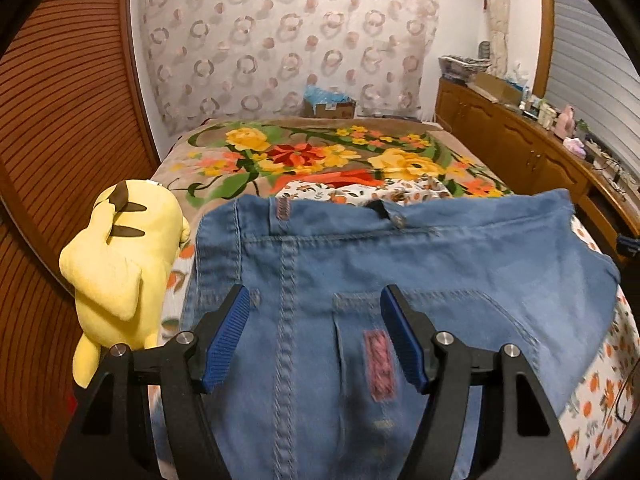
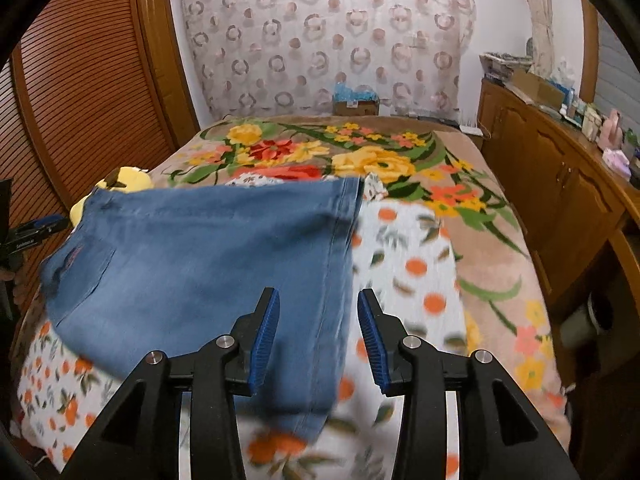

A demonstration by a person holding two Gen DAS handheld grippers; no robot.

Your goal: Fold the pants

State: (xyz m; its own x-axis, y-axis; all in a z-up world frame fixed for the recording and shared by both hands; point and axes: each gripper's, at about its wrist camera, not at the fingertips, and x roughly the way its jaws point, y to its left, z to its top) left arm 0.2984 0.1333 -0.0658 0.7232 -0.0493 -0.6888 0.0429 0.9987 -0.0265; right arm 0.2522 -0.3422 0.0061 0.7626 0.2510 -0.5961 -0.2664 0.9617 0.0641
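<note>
The folded blue denim pants (image 1: 400, 264) run off the bottom of the left wrist view, and the pink label on them is smeared by blur. In the right wrist view they cover most of the yellow plush toy (image 2: 128, 179). The small stuff on the wooden sideboard (image 2: 560, 168) is too tiny to identify.

Even, warm indoor light fills both fisheye views without glare, shadows stay soft, straight lines bow hard toward dark vignetted corners, and motion blur smears the blue jeans (image 1: 400, 280) and the orange-print sheet (image 2: 408, 264) nearest the lens while the far curtain (image 1: 280, 40) stays sharper.
</note>
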